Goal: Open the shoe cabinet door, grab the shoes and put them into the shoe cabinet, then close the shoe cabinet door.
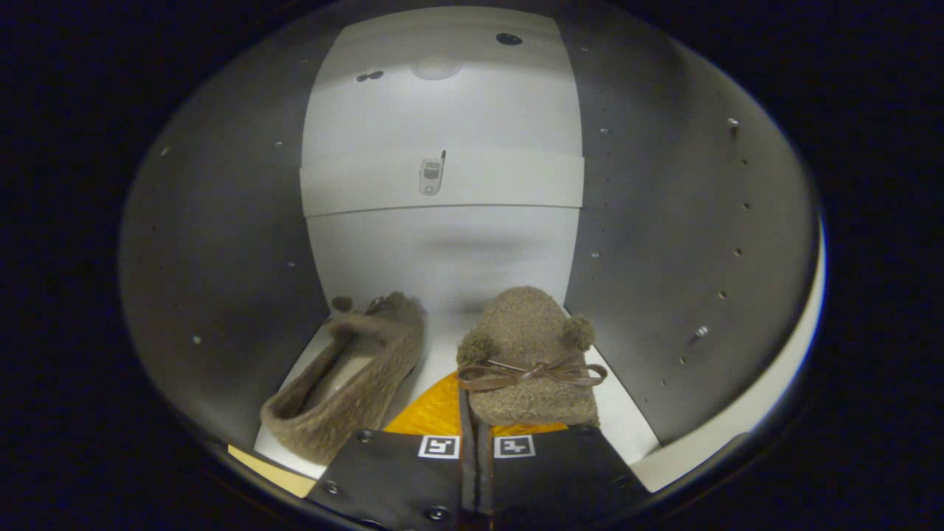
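1. Here the gripper [476, 442] sits inside the shoe cabinet [221, 243], its 2 fingers [413, 472] pressed close together, only a thin dark seam between them.
2. The right slipper [527, 361], fuzzy and brown with a ribbon bow and 2 pompoms, lies just ahead of the fingers; its heel end meets the right finger's front edge, and whether the fingers pinch it cannot be told.
3. The left slipper [350, 376] lies on its side beside the left wall, opening facing up, apart from the other slipper.
4. A strip of white cabinet floor [435, 354] runs free between the 2 slippers back to the rear panel.
5. The shelf [442, 184] above leaves tall open room over both slippers.
6. An orange part [435, 413] shows just ahead of the fingers, partly hidden under them and the right slipper; what it is stays unclear.
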A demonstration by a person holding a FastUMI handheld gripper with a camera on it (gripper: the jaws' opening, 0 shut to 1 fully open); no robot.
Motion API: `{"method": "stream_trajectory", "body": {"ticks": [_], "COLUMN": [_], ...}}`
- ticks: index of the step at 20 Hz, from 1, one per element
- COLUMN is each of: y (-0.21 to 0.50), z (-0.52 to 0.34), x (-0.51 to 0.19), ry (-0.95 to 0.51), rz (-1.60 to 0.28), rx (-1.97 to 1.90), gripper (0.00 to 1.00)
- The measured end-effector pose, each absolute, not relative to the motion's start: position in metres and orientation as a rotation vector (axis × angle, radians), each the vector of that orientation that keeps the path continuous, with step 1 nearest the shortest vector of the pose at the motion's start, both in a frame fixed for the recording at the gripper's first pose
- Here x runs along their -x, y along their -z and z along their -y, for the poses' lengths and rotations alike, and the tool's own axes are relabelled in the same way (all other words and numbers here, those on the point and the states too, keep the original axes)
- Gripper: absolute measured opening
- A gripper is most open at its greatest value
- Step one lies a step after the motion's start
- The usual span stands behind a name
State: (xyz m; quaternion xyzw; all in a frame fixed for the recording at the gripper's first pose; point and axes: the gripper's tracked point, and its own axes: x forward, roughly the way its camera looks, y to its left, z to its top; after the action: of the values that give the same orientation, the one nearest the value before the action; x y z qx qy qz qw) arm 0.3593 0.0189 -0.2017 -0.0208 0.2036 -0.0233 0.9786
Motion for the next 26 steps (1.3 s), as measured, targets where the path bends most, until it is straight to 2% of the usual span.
{"method": "stream_trajectory", "body": {"ticks": [8,18,19,22,26], "y": [0.219,0.231,0.233,0.231,0.234], "z": [-0.008,-0.005,-0.005,-0.002,-0.011], "x": [-0.408,-0.411,-0.411,-0.411,-0.409], "ry": [0.054,0.067,0.069,0.083,0.077], "rz": [-0.454,-0.489,-0.495,-0.491,-0.491], "rx": [0.009,0.006,-0.002,-0.017,-0.006], "gripper": [0.03,0.05,0.1,0.13,0.38]}}
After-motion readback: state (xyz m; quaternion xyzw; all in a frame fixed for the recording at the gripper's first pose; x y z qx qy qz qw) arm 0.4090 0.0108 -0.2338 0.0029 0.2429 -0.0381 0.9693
